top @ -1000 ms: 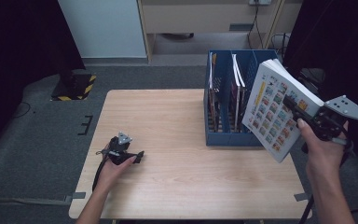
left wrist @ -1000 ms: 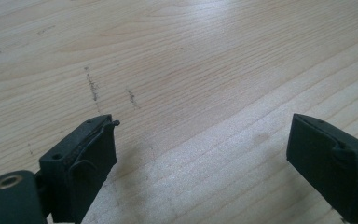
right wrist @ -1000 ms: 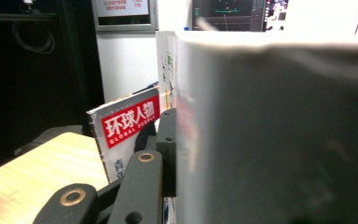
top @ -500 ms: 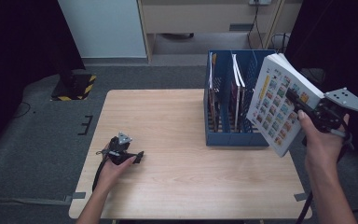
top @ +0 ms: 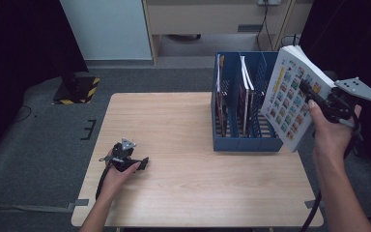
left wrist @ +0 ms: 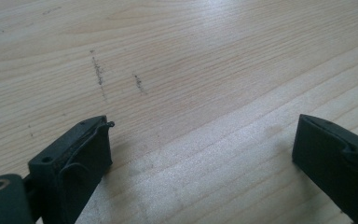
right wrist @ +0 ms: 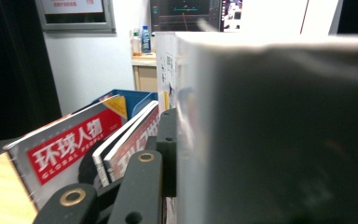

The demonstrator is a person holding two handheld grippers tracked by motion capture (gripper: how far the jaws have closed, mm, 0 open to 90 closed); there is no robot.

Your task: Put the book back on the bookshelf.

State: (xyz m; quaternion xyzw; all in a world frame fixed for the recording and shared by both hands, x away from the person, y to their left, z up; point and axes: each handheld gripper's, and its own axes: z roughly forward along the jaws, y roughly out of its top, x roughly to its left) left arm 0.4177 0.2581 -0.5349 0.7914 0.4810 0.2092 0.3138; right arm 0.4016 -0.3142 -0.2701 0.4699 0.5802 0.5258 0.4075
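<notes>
Two grippers. Right gripper (top: 305,92) clamps a thick white book (top: 292,96) with a picture-grid cover, held tilted in the air beside the right end of the blue file rack (top: 241,140). Left gripper (top: 142,163) rests on the wooden table (top: 174,121), jaws spread wide, nothing between them. Rack holds upright magazines (right wrist: 70,144), one with a red title. Grey carpet (top: 38,145) around the table, white wall (right wrist: 88,70) behind.

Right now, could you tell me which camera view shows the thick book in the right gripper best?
The high view: the book shows whole, its picture-grid cover tilted beside the blue rack. The right gripper view gives a blurred close edge.
</notes>
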